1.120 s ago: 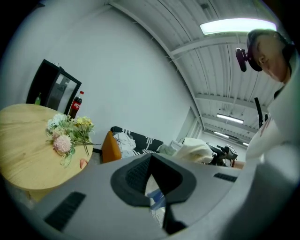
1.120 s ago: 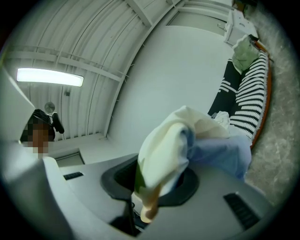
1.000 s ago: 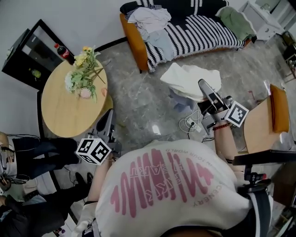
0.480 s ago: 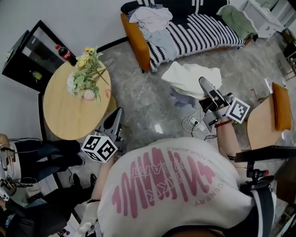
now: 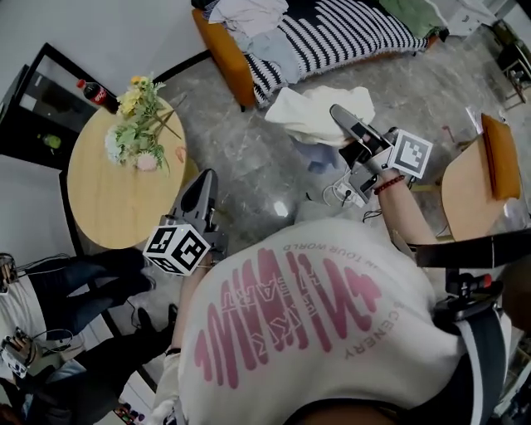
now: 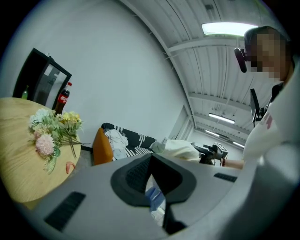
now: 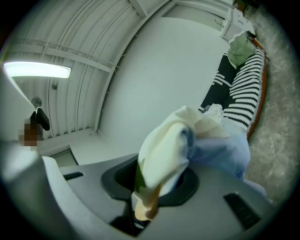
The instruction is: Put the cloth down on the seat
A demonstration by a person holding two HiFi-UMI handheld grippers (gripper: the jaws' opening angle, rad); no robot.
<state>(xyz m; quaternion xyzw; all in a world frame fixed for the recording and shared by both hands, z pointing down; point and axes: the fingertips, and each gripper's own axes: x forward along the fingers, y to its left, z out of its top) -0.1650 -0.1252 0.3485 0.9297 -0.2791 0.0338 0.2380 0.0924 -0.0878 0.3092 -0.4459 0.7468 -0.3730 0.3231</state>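
My right gripper (image 5: 338,116) is shut on a cream cloth (image 5: 309,114) with a pale blue part, which hangs bunched above the grey floor a short way from the sofa. In the right gripper view the cloth (image 7: 173,140) bulges out from between the jaws and hides the fingertips. The seat is a sofa (image 5: 332,37) with an orange frame and a black-and-white striped cover, seen ahead in the right gripper view as the sofa (image 7: 241,101). My left gripper (image 5: 205,178) hangs lower left beside the round table, jaws together and holding nothing, also shown as the left gripper (image 6: 151,161).
White and pale blue clothes (image 5: 249,17) lie on the sofa's left end, a green cloth (image 5: 419,12) on its right. A round wooden table (image 5: 99,199) carries flowers (image 5: 137,124). A cola bottle (image 5: 93,93) stands on a black cabinet. Wooden chair (image 5: 473,191) at right; cables (image 5: 336,195) on the floor.
My right gripper has carried the cloth closer to the sofa, up in the head view. The left gripper has edged forward beside the table.
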